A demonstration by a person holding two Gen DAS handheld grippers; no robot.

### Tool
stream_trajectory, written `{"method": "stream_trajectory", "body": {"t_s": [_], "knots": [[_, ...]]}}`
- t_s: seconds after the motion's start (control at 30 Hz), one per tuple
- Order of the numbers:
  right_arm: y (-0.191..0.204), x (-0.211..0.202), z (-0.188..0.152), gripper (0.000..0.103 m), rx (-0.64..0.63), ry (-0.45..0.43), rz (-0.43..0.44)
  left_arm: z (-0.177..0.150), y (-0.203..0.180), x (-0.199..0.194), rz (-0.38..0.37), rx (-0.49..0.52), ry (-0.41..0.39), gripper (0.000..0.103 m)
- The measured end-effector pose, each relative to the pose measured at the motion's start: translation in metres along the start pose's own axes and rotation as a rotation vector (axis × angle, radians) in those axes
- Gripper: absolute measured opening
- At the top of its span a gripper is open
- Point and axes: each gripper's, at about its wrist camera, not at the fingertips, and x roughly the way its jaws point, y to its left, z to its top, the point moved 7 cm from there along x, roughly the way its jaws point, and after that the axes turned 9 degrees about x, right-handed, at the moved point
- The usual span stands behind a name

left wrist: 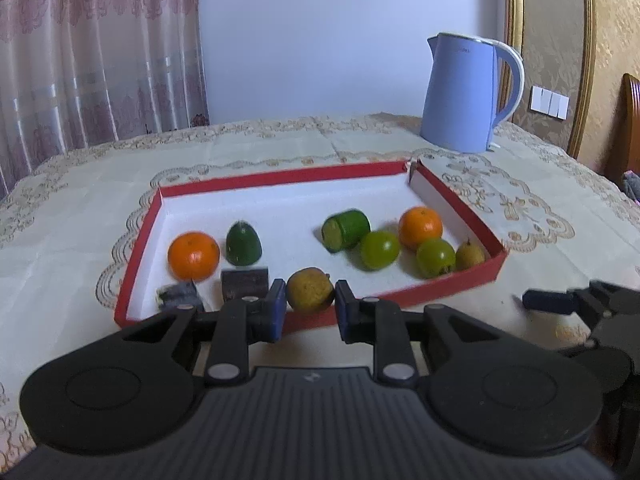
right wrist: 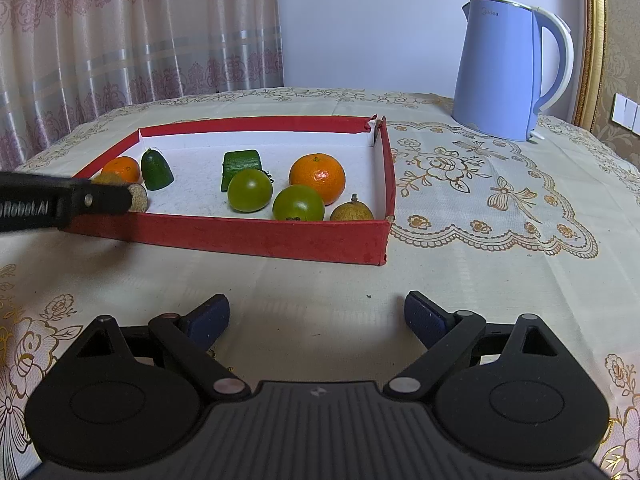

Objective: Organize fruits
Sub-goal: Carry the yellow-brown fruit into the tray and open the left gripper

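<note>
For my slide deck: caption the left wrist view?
Left gripper shut on a brownish-yellow fruit above the red tray of oranges and green fruit; blue kettle behind.

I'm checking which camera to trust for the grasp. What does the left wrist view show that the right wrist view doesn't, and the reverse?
Only the left wrist view shows the left gripper with its pads closed on a brownish-yellow fruit, plus two dark pieces at the near left of the red tray.

Only the right wrist view shows the right gripper open and empty above the tablecloth.

Both show the tray, two oranges, two green round fruits, two green cut pieces, a small brown fruit and the blue kettle.
</note>
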Motion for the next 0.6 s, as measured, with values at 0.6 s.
{"method": "stream_trajectory", "body": {"t_s": [0.6], "knots": [[0.000, 0.000, 0.000, 0.095, 0.000, 0.000, 0.000, 0.018, 0.016, 0.062, 0.033, -0.011, 0.049, 0.023]]}}
